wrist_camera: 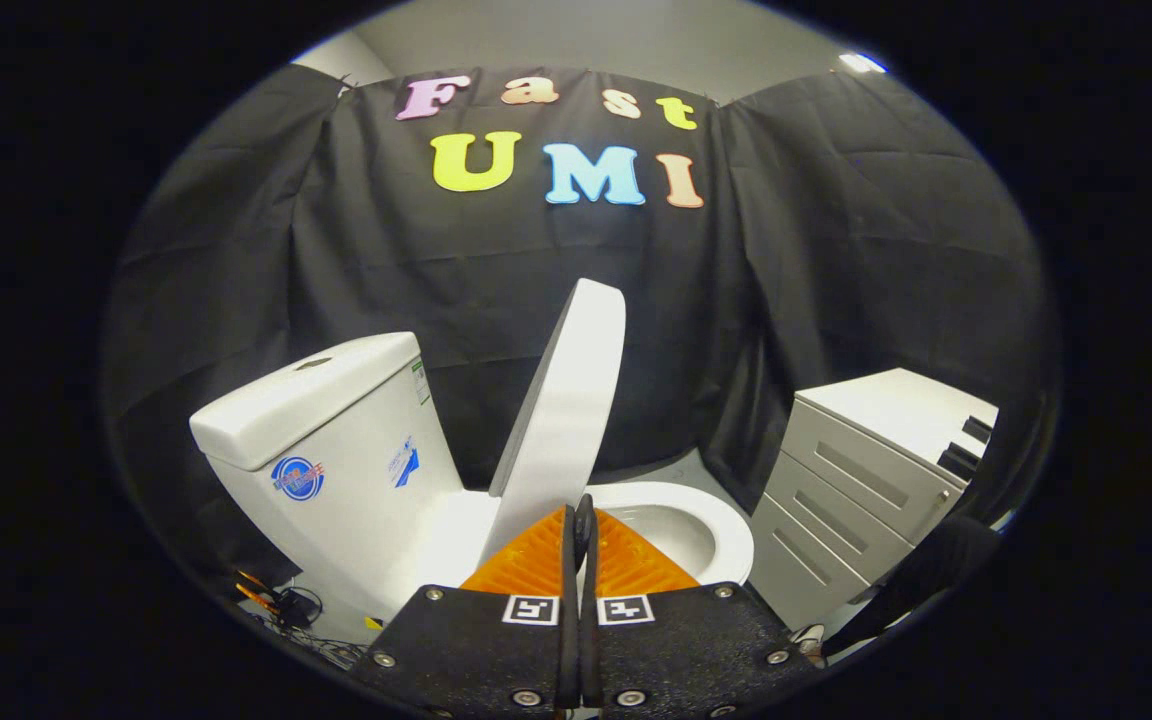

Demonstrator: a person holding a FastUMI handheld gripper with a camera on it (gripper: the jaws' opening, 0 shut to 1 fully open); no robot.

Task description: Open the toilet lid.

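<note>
toilet lid (pixel 566 400): white, smooth, with a rounded top edge; it is raised and stands steeply, leaning back toward the tank but not resting against it. Seen nearly edge-on, its darker underside faces the tank and its bright face is turned toward the bowl.
lid position: it rises just ahead of the fingertips, its lower part meeting the back of the bowl beside the tank.
gripper (pixel 581 515): the two fingers lie pressed together with only a thin seam between them; nothing is held between them. The tips sit close to the lid's lower edge, and whether they touch it I cannot tell.
toilet bowl (pixel 706 520): white, open, its rim and hollow showing beyond the fingers on the side away from the tank.
tank (pixel 336 440): white, with its own cover on top and stickers on its front and side.
drawer cabinet (pixel 856 480): grey, with several drawers, standing near the bowl on the far side from the tank.
cables (pixel 286 605): a dark tangle on the floor by the tank's foot.
</note>
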